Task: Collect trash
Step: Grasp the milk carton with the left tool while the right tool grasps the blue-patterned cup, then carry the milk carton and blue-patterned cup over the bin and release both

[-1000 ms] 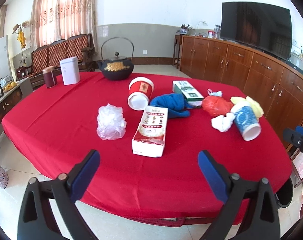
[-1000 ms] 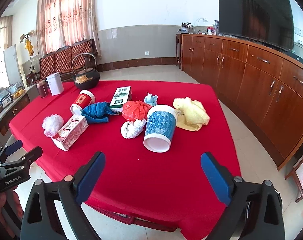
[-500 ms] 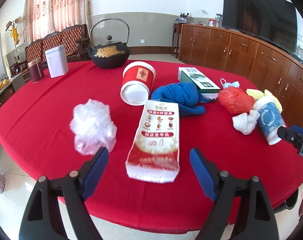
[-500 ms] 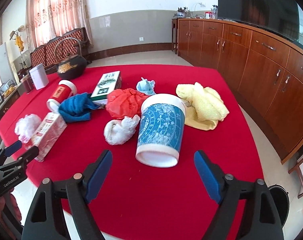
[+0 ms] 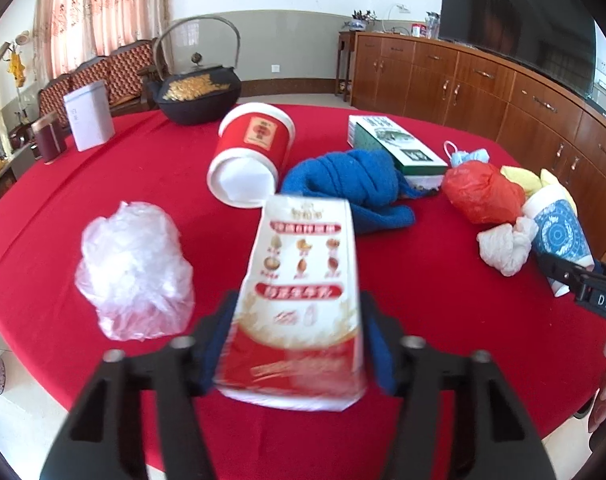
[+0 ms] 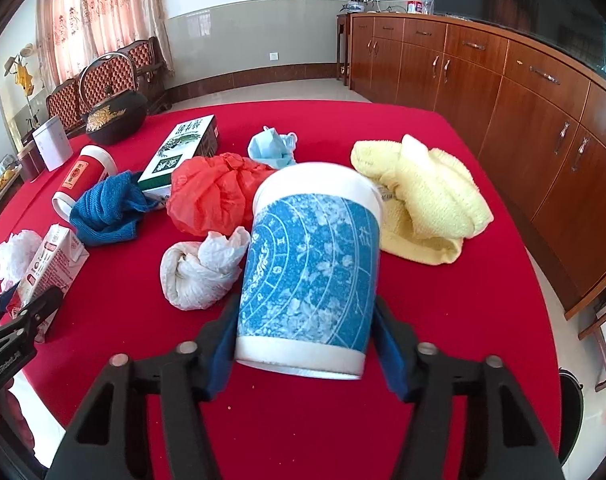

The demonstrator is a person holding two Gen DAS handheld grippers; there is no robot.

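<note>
My left gripper (image 5: 299,344) is shut on a red-and-white milk carton (image 5: 303,304) lying on the red tablecloth (image 5: 43,200); the blue pads press both its sides. My right gripper (image 6: 303,344) is shut on a blue-and-white paper cup (image 6: 311,272) lying on its side. Other trash lies around: a clear plastic bag (image 5: 133,272), a red cup (image 5: 251,156), a red plastic bag (image 6: 215,196), a white crumpled tissue (image 6: 199,268), a light blue face mask (image 6: 273,148).
A blue cloth (image 5: 355,184), a green box (image 5: 395,144) and a yellow towel (image 6: 423,196) lie on the table. A black iron kettle (image 5: 199,92), a white tin (image 5: 89,120) and a dark jar (image 5: 49,138) stand at the back. Wooden cabinets (image 6: 523,92) line the right wall.
Both grippers moved forward and closed: the left onto the milk carton, the right onto the blue cup. Both were open and short of the table a second ago.
</note>
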